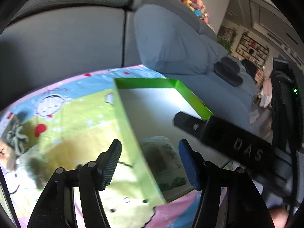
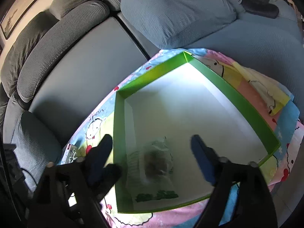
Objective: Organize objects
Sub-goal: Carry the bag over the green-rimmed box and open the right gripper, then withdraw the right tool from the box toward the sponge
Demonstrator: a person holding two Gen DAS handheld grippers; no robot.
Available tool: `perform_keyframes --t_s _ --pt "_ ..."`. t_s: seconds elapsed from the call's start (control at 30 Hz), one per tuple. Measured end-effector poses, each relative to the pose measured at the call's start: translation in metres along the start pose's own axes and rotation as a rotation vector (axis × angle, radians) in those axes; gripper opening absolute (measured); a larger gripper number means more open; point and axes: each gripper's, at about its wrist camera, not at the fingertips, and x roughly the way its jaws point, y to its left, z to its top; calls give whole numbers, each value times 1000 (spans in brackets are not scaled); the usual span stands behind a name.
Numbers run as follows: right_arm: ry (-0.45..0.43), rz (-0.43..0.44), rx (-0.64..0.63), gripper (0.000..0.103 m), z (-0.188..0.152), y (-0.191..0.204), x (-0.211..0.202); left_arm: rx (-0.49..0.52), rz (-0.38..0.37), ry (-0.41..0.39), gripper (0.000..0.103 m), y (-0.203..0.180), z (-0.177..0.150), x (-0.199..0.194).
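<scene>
A green box with a white floor [image 1: 150,83] [image 2: 237,98] lies on a cartoon-print cloth on a sofa. A clear plastic packet with green print [image 1: 163,161] [image 2: 152,163] lies on the box floor near its front left corner. My left gripper [image 1: 150,163] is open and empty, with the box's near wall between its fingers. My right gripper [image 2: 152,152] is open and empty above the packet; it shows in the left wrist view [image 1: 190,125] as a black body over the box's right wall.
The cartoon-print cloth [image 1: 66,117] [image 2: 262,87] covers the seat. Grey sofa cushions [image 2: 76,57] and a blue-grey pillow [image 1: 171,43] [image 2: 180,9] lie behind the box. A small packet [image 1: 15,138] lies on the cloth at left. A dark object [image 1: 228,70] sits on the sofa.
</scene>
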Motion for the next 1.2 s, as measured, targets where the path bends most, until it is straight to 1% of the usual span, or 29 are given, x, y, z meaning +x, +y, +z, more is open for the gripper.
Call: perform_keyframes --t_s 0.13,0.27,0.37,0.4,0.47,0.5,0.53,0.57,0.63,0.67,0.7,0.77,0.93,1.03,1.1,1.2 --pt "-50 8 -58 89 1 14 -2 -67 39 -32 65 30 1 -23" --pt "-89 -59 -133 91 -3 31 1 -149 110 -50 71 62 -3 -45" --pt "-148 -87 -174 91 -5 43 1 -178 202 -52 72 83 -15 -67" --pt "-172 -100 -181 91 -5 46 0 -192 247 -55 72 92 -22 -76" --pt "-226 -148 -199 91 -5 53 -1 -214 306 -59 72 106 -34 -89" --pt "-251 -192 -212 91 -5 56 -1 -230 340 -55 72 114 -40 -94" --pt "-281 -264 -235 91 -5 59 1 -244 381 -46 72 121 -46 -98" --pt "-302 -317 -252 91 -6 62 2 -258 418 -42 72 129 -53 -102" --pt "-324 -384 -267 91 -5 66 7 -298 468 -41 72 146 -65 -111" --pt "-322 -396 -261 91 -5 67 10 -328 478 -34 72 155 -69 -114" --pt "-318 -399 -257 91 -5 66 12 -380 489 -22 72 167 -73 -116" --pt "-296 -394 -292 91 -6 67 17 -433 493 -20 72 177 -78 -119" --pt "-259 -444 -413 91 -13 73 35 -490 494 -44 72 189 -82 -131" --pt "-283 -467 -494 91 -24 86 30 -545 470 -41 72 199 -85 -129" --pt "-279 -483 -523 91 -26 88 30 -561 458 -23 72 203 -87 -128" --pt "-229 -470 -531 91 -31 87 28 -564 481 -26 72 206 -87 -131"
